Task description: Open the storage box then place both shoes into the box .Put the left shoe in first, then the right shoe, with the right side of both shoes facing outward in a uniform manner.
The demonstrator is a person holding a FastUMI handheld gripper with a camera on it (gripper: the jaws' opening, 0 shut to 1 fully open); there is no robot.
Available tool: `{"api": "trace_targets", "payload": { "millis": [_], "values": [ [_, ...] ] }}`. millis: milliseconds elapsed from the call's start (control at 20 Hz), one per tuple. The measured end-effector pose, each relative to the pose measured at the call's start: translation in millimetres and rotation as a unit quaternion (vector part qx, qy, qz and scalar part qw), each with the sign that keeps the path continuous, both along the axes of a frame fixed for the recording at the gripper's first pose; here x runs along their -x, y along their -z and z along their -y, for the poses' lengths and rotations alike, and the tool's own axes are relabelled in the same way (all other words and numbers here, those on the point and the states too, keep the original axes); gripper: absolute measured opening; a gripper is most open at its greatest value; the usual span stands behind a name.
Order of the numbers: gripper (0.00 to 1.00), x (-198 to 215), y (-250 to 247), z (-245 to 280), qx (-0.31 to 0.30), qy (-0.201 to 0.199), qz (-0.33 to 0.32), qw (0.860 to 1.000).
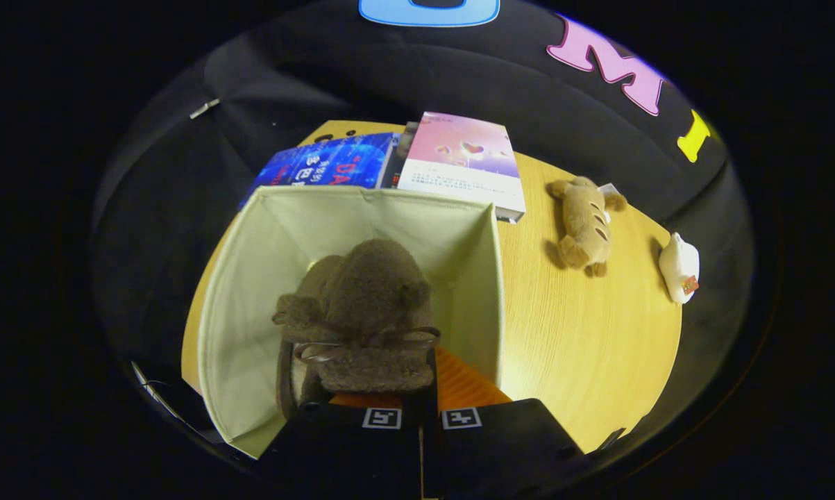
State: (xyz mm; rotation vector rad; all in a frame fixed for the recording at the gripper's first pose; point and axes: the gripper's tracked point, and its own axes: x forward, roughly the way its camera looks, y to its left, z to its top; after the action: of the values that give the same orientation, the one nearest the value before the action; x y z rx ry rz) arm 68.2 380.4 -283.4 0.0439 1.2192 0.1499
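Shoe held over the open storage box (pixel 250 278)
The gripper (pixel 420 399) pinches the brown shoe's (pixel 368 305) collar; its toe hides the box floor, fingertips mostly hidden.

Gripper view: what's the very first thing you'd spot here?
A fuzzy brown shoe with a ribbon bow, pinched by the tool and hanging inside the open pale green storage box. Beyond the box, on the wooden table, lie a pink book and a blue one; beside the box are a tan plush animal and a small white toy.
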Motion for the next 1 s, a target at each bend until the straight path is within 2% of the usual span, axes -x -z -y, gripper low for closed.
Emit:
{"api": "trace_targets", "payload": {
  "millis": [150,300,500,600,650,800,1000],
  "values": [
    [0.07,-6.6,10.9,1.2,0.037,0.002,0.007,0.999],
    [0.07,-4.6,17.2,-6.4,0.050,-0.023,0.003,0.998],
    [0.13,-0.9,24.7,-5.7,0.074,-0.038,0.004,0.997],
    [0.19,2.6,24.9,-11.1,0.073,-0.050,0.001,0.996],
    [0.28,4.2,25.4,-13.7,0.072,-0.059,0.001,0.996],
    [0.40,7.3,23.1,-22.1,0.068,-0.082,0.009,0.994],
    [0.65,10.5,9.5,-22.9,0.065,-0.096,0.030,0.993]
  ]
}}
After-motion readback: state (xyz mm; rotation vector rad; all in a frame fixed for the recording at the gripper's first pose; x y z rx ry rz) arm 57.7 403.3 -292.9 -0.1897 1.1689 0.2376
